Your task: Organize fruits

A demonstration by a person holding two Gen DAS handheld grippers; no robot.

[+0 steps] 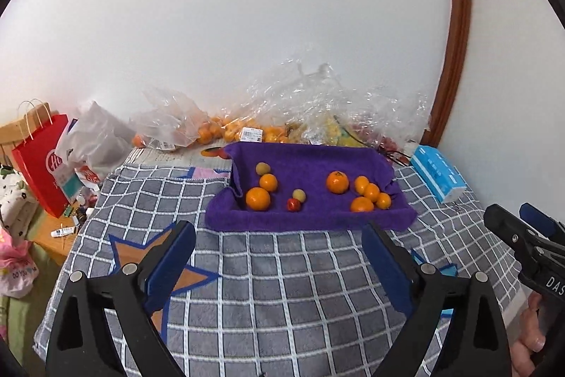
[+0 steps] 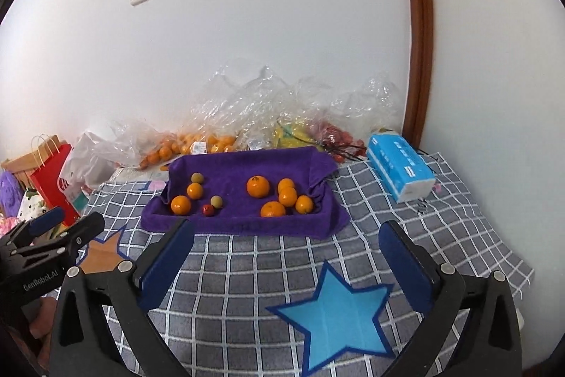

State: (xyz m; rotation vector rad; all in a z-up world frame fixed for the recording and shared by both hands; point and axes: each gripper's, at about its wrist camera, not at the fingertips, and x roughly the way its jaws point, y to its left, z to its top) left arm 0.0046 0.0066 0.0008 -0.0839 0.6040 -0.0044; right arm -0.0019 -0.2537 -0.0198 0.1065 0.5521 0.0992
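From the left wrist camera, the left gripper [image 1: 279, 237] hangs over the grey checked blanket [image 1: 282, 288] with its blue-padded jaws spread wide and nothing between them. Just ahead sits the purple towel tray [image 1: 310, 221], and the fruit is all inside it: on its left side a large orange [image 1: 258, 198] at the front, a smaller orange [image 1: 268, 182] behind it and a pale yellowish fruit [image 1: 263, 168] at the back; near the middle a small red fruit [image 1: 293, 204] touching another pale fruit [image 1: 299, 195]; right of centre a big orange with a stem [image 1: 337, 182], and beside that a tight cluster of four oranges [image 1: 369, 196]. Behind the tray, clear plastic bags [image 1: 282, 108] of more fruit lie against the wall, a blue tissue pack [image 1: 438, 174] rests to the right, a red paper bag [image 1: 42, 165] stands far left. At the right edge the right gripper [image 1: 519, 228] pokes in, a hand [image 1: 533, 341] under it. Over to the right wrist camera: the right gripper [image 2: 286, 237] is also wide open and empty above the blanket, a light blue star patch [image 2: 335, 313] right below it. The same purple tray lies ahead with the fruit in the same layout, and the left gripper [image 2: 67, 225] shows at the left edge, jaws apart, clear of the tray.
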